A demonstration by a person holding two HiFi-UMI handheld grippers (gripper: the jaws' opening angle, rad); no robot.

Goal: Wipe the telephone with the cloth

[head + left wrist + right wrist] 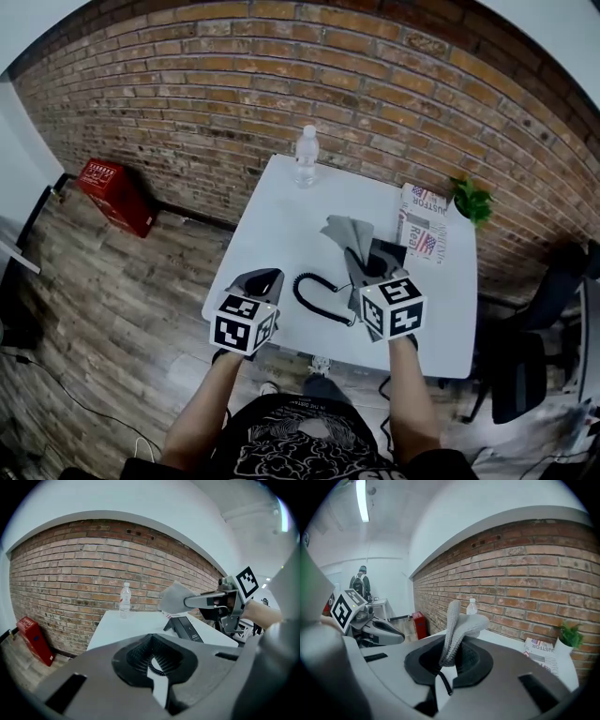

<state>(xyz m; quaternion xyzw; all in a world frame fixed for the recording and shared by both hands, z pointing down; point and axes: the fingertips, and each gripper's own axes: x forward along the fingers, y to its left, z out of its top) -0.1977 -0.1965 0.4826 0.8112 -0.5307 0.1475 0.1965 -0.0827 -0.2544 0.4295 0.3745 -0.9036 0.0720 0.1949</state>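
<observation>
The person's two bare forearms reached forward over the near edge of the white table point(281, 220), each hand holding a gripper topped with a marker cube. The left gripper point(263, 279) hung over the table's near left part with its jaws drawn almost together, only a narrow slit left between the black pads and nothing held in it; a bit of the coiled cord point(314, 305) and bare tabletop showed through that slit. The cord lay curled on the table between the two grippers, running rightward to the black telephone point(384, 254), which sat toward the table's right side, just under the right gripper. The right gripper point(448, 659) was clamped on the grey cloth point(344, 231), pinching a bunched fold so that the rest of the cloth rose and flopped over beyond the jaw tips, above the far side of the telephone. Whether the cloth touched the telephone could not be made out. Just beyond the telephone, on the right, lay a folded newspaper point(422, 225), and a small green plant point(472, 200) stood at the far right corner. A clear water bottle point(306, 156) stood upright at the far edge. Behind the table ran a brick wall point(281, 66), with a red box point(117, 192) on the wooden floor at its foot, well off to the left.
</observation>
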